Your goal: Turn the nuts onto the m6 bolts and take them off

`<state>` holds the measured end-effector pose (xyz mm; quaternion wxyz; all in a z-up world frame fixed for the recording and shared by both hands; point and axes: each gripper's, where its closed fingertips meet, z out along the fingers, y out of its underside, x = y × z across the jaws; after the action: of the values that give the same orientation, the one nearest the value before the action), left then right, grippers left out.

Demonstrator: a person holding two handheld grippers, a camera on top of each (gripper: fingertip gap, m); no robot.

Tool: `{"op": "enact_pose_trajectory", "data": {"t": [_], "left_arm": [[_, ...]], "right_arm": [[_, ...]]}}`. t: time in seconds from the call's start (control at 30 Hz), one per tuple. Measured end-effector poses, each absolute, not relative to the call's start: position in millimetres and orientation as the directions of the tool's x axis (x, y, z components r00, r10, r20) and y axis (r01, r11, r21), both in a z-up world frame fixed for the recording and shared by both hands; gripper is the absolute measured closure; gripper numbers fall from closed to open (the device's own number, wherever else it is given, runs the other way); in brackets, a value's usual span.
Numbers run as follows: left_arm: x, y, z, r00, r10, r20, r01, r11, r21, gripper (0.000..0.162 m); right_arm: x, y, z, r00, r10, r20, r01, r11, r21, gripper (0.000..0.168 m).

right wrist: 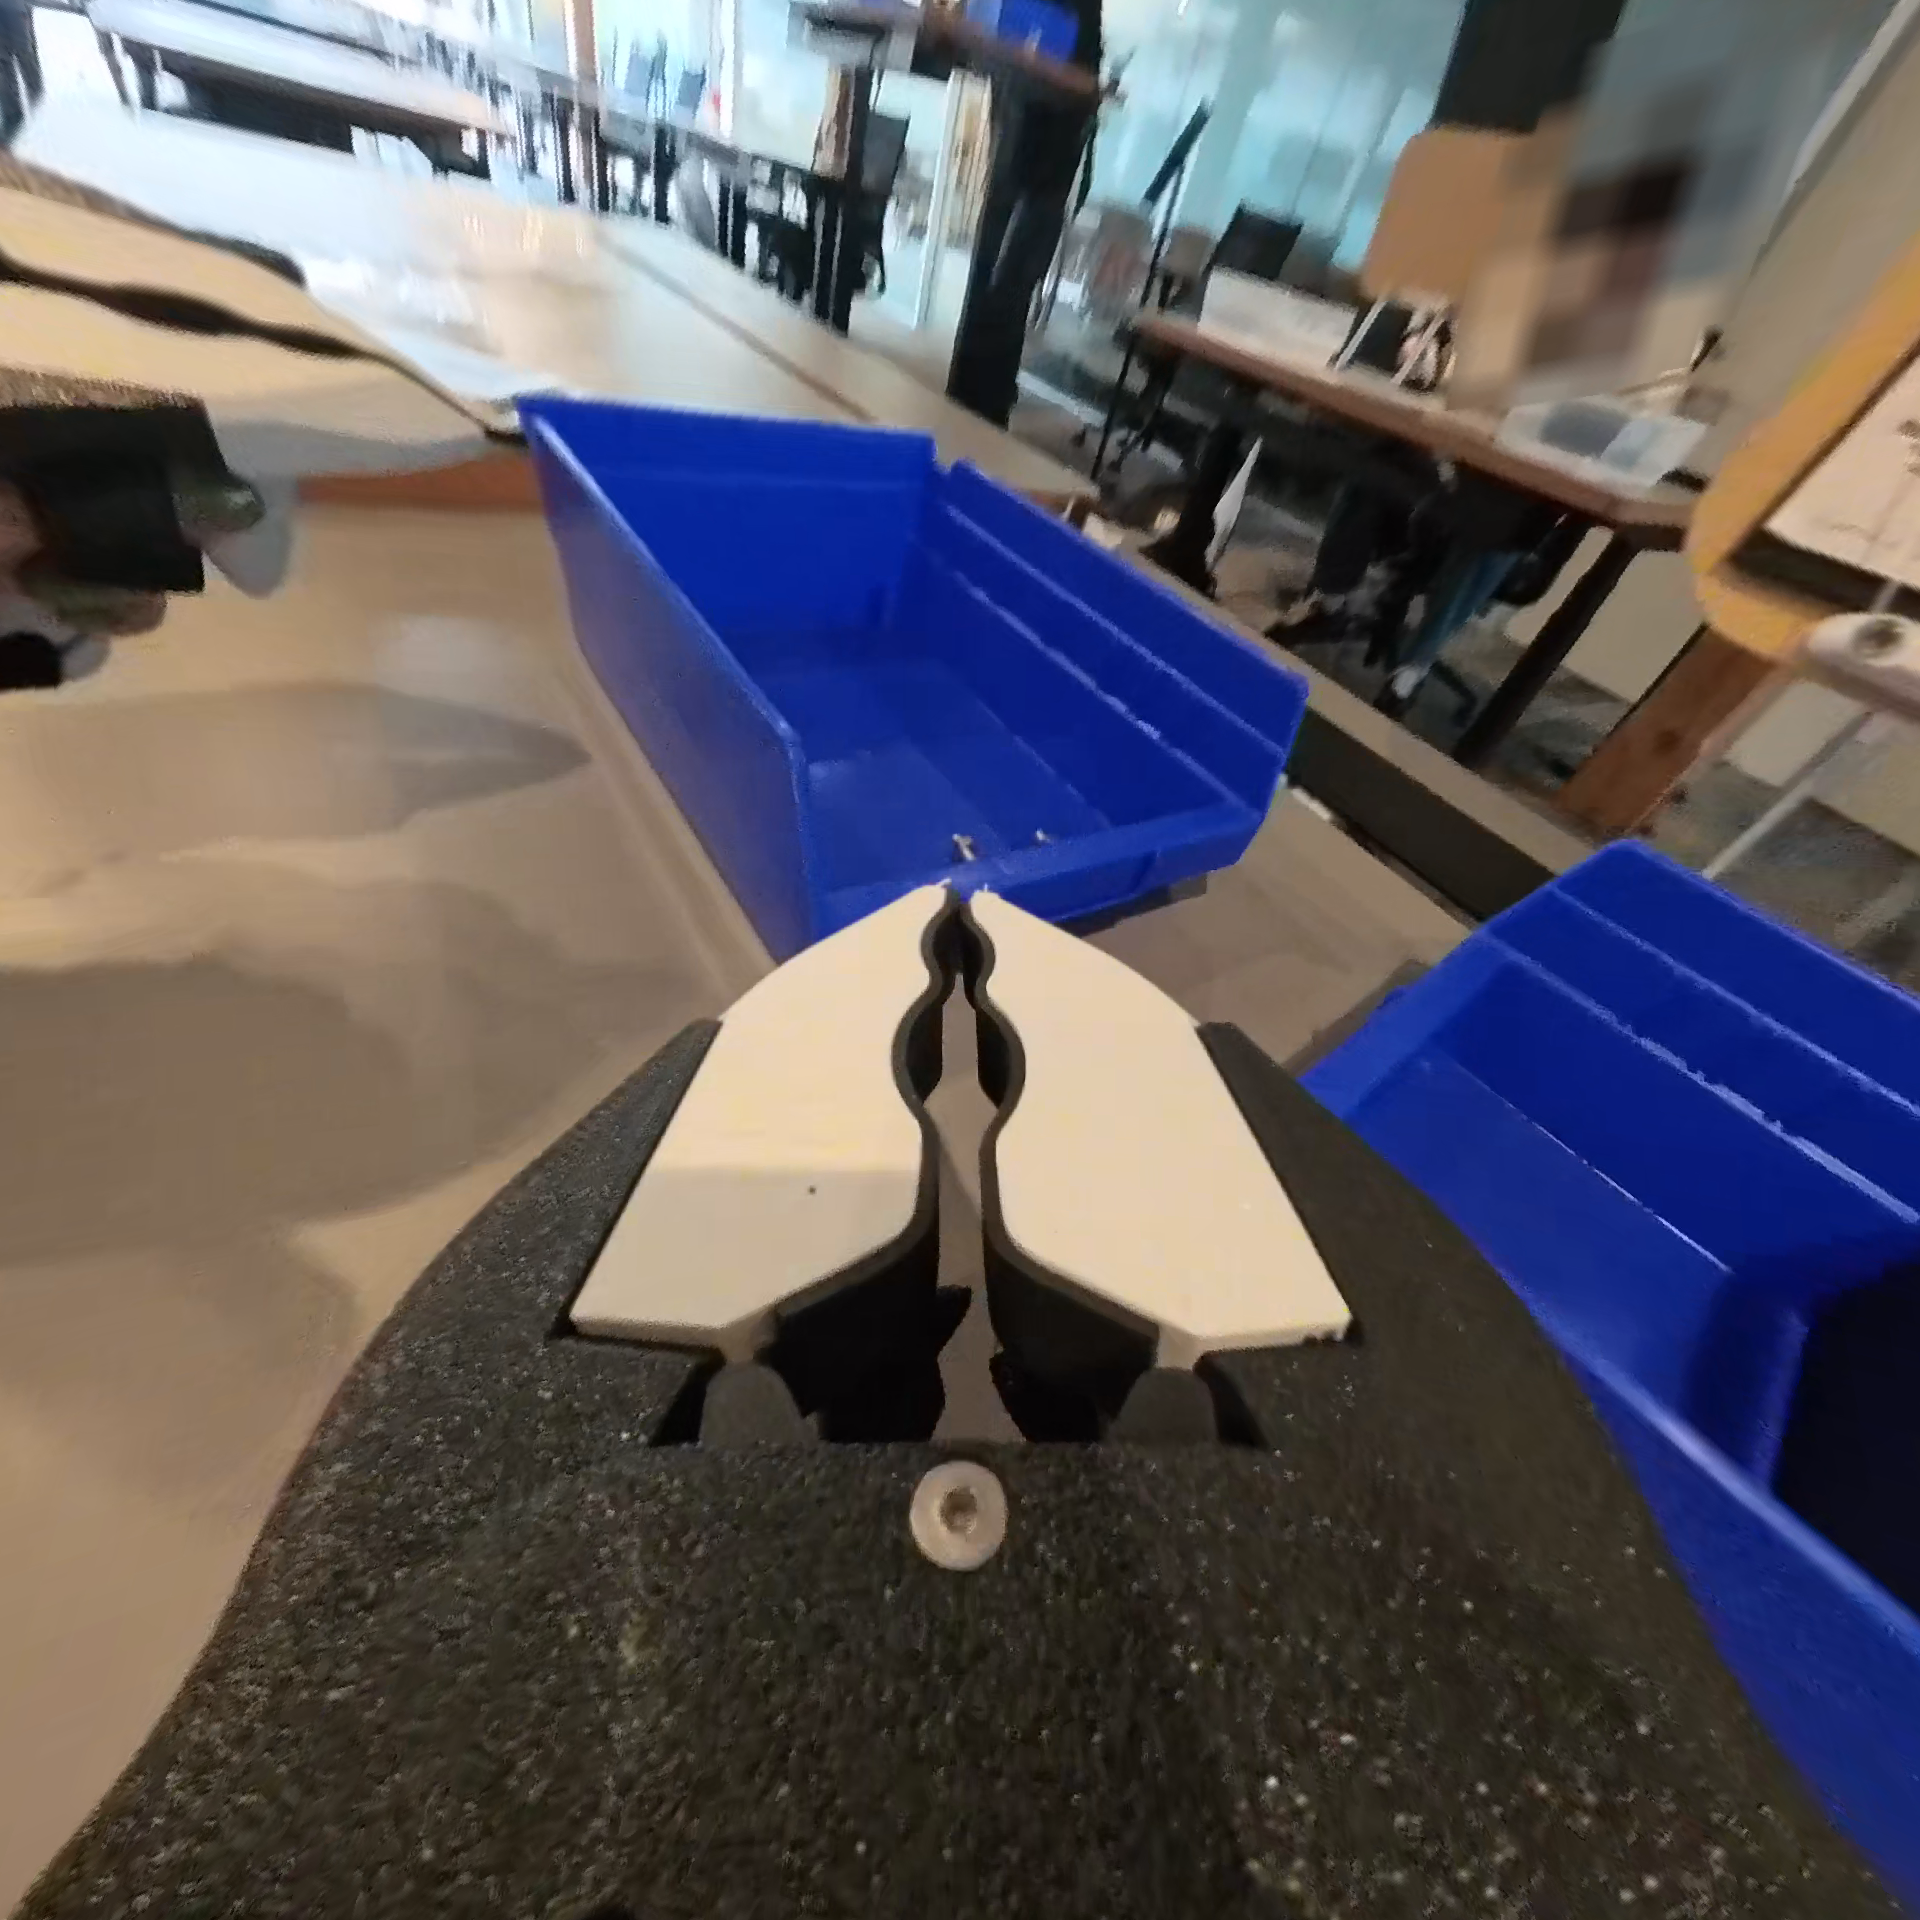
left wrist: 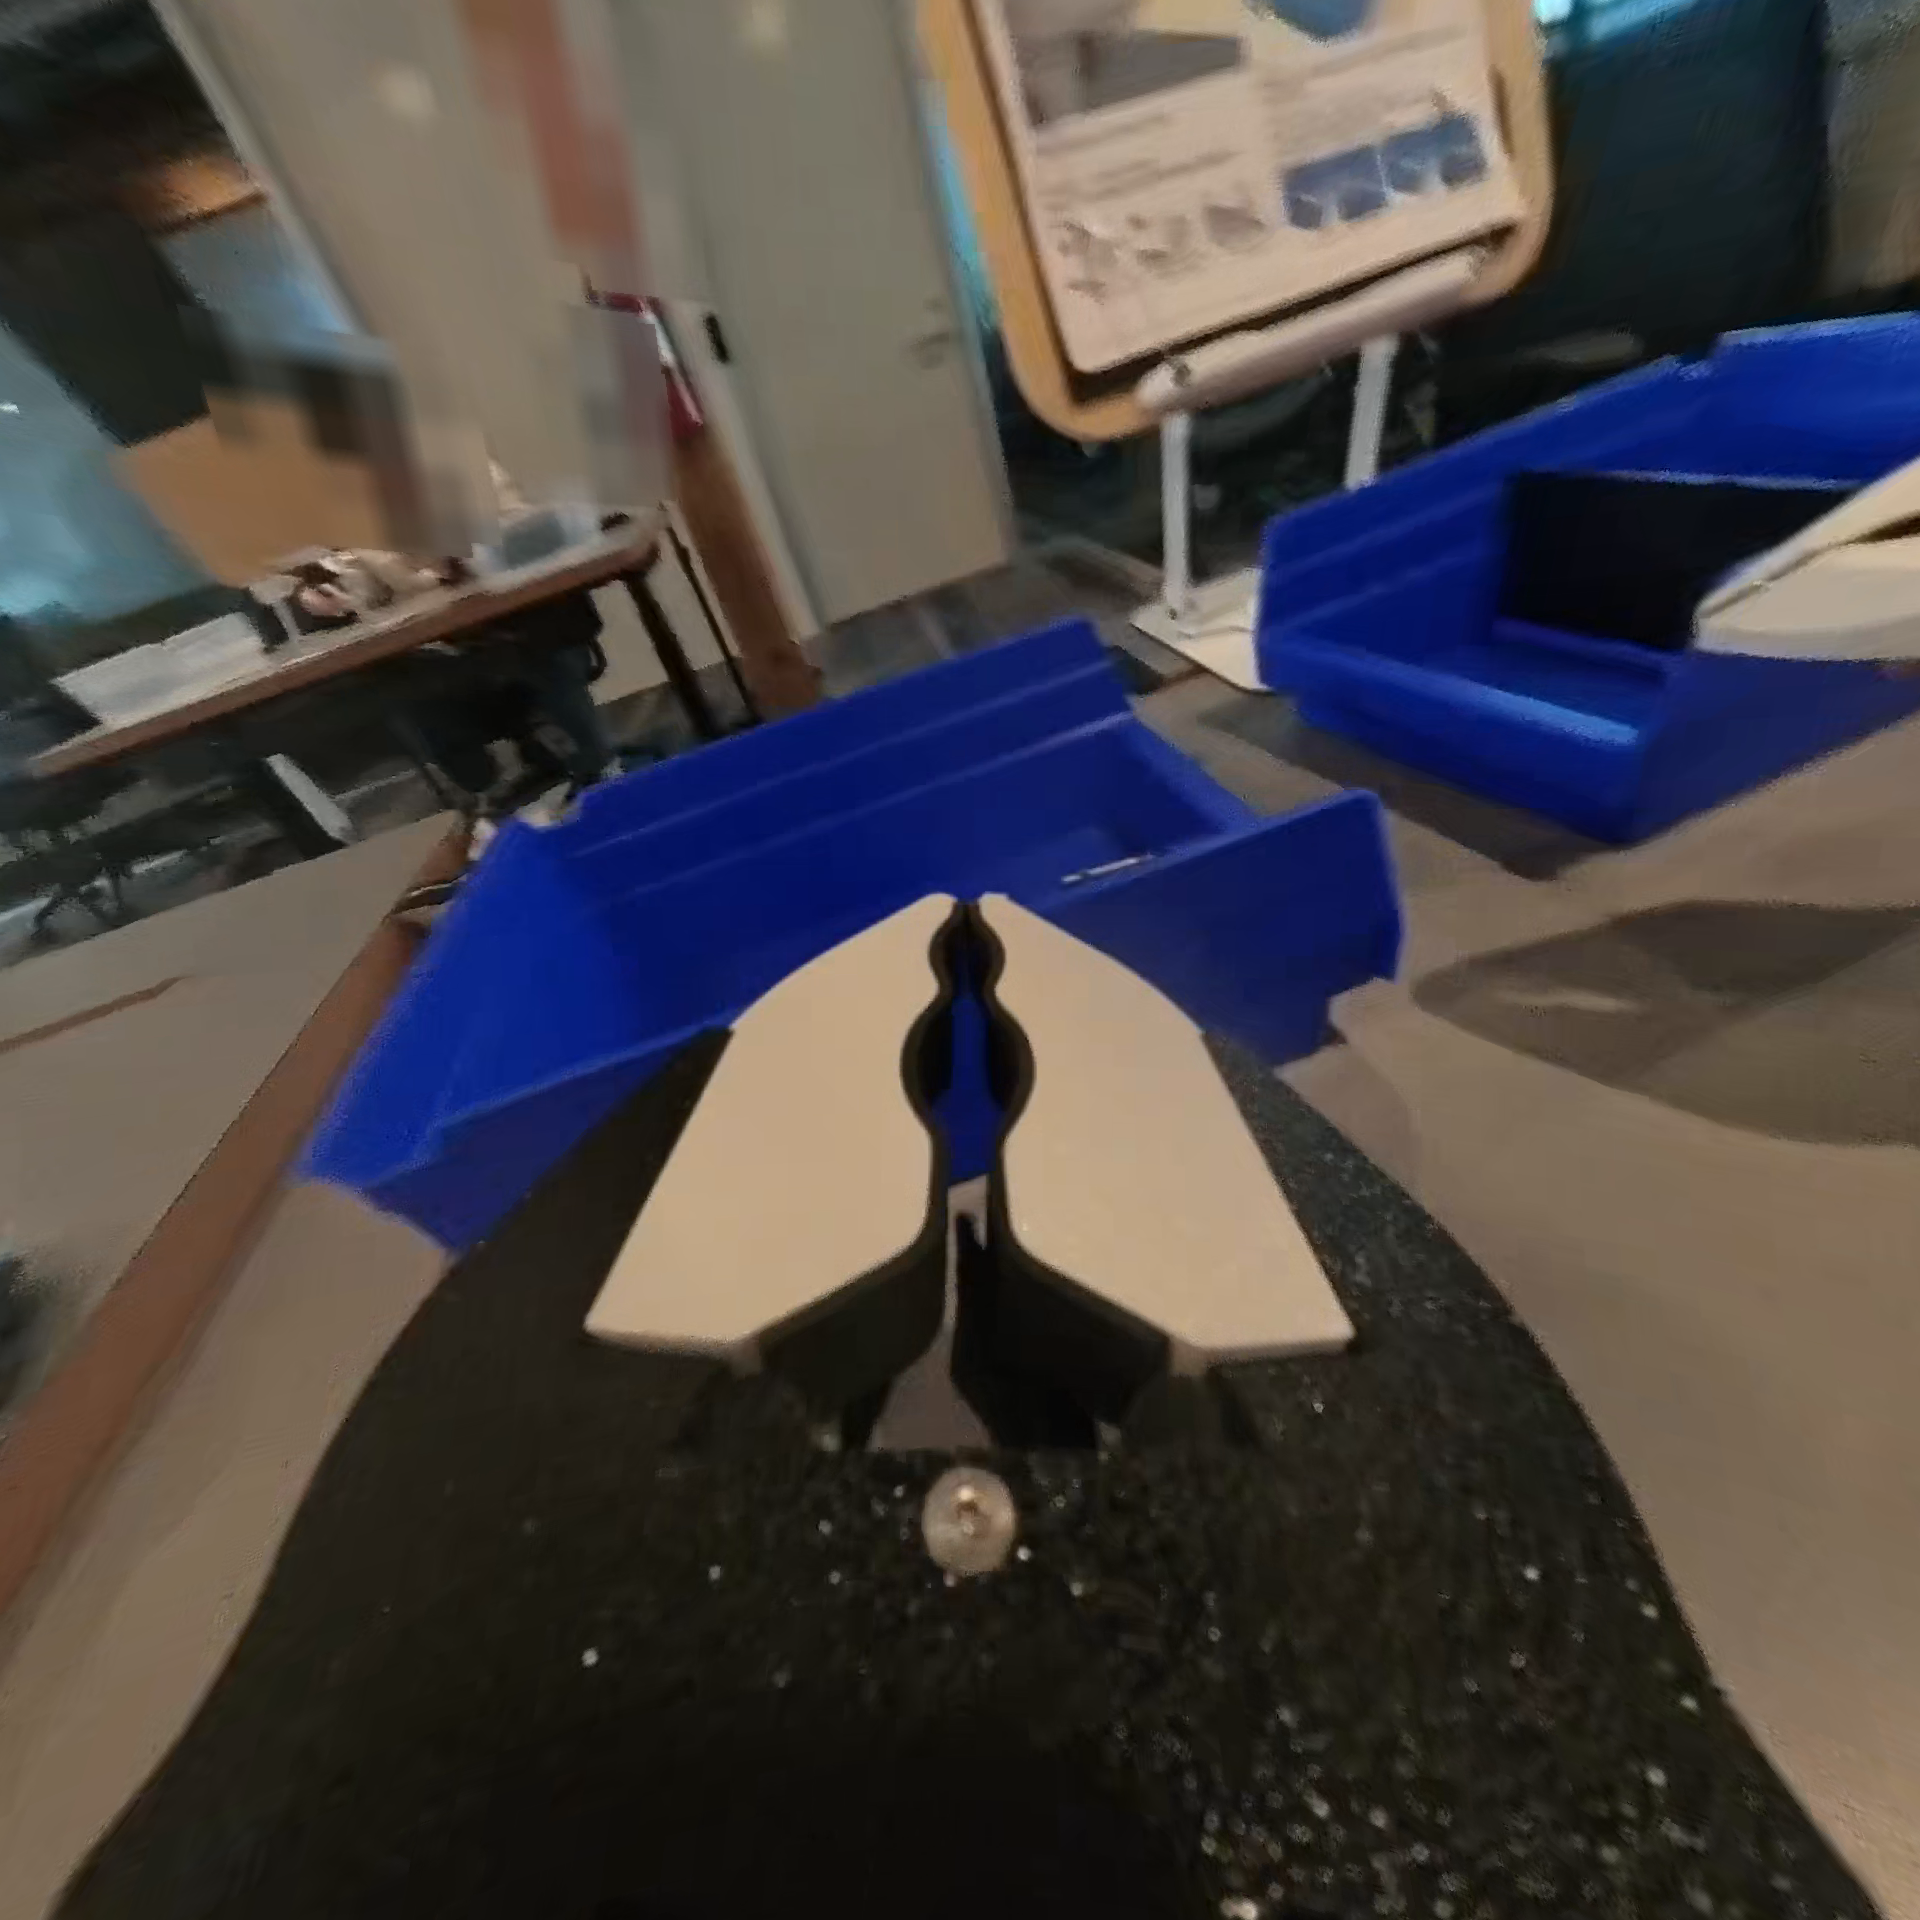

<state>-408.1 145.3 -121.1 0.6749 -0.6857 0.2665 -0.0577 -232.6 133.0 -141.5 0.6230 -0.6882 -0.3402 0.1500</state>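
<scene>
My left gripper (left wrist: 966, 912) is shut with nothing visible between its white fingers. It points at a blue bin (left wrist: 790, 914) just ahead on the grey table. A small metal part (left wrist: 1112, 868) lies on that bin's floor, too blurred to name. My right gripper (right wrist: 956, 894) is also shut with nothing visible in it, its tips just before the near end of the same blue bin (right wrist: 727, 644). Two small metal parts (right wrist: 966, 847) lie at that end. The left gripper (right wrist: 94, 499) shows at the far left of the right wrist view, held by a hand.
A second blue bin (left wrist: 1558, 665) stands to the right, with a black divider inside; it also shows in the right wrist view (right wrist: 1621, 1122). The grey table top (right wrist: 312, 987) spreads to the left. A poster board on a stand (left wrist: 1247, 177) and a wooden table (left wrist: 343, 644) stand beyond. The left gripper's tips are roughly 20 cm from the right gripper's.
</scene>
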Motion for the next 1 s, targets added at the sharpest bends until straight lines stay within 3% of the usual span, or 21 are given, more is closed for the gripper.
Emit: {"op": "enact_pose_trajectory", "data": {"t": [0.07,0.17,0.3,0.5,0.8,1.0], "left_arm": [[-384.7,145.0,-120.1,0.799,-0.502,-0.331,-0.364,0.034,-0.931,0.162],[-340.6,138.7,-125.1,0.658,-0.716,-0.231,-0.397,-0.069,-0.915,0.152],[-320.9,160.0,-102.2,0.650,-0.697,-0.301,-0.459,-0.045,-0.887,0.162],[-299.0,174.1,-158.2,0.538,-0.814,-0.220,-0.747,-0.340,-0.571,0.162],[-319.8,153.5,-192.7,0.550,-0.828,-0.108,-0.809,-0.497,-0.315,0.162],[-390.6,142.1,-193.0,0.654,-0.740,-0.159,-0.749,-0.604,-0.271,0.162]], "right_arm": [[-222.3,132.5,-146.8,0.768,0.615,0.179,0.206,0.027,-0.978,0.168],[-208.2,133.7,-163.0,0.817,0.562,0.130,0.172,-0.022,-0.985,0.168],[-190.4,139.4,-158.4,0.846,0.481,0.230,0.240,0.043,-0.970,0.168],[-187.6,140.9,-159.5,0.852,0.515,0.096,0.120,-0.013,-0.993,0.168],[-183.4,141.1,-157.0,0.854,0.508,0.110,0.129,-0.003,-0.992,0.168],[-181.3,142.0,-157.9,0.852,0.514,0.103,0.124,-0.007,-0.992,0.168]]}}
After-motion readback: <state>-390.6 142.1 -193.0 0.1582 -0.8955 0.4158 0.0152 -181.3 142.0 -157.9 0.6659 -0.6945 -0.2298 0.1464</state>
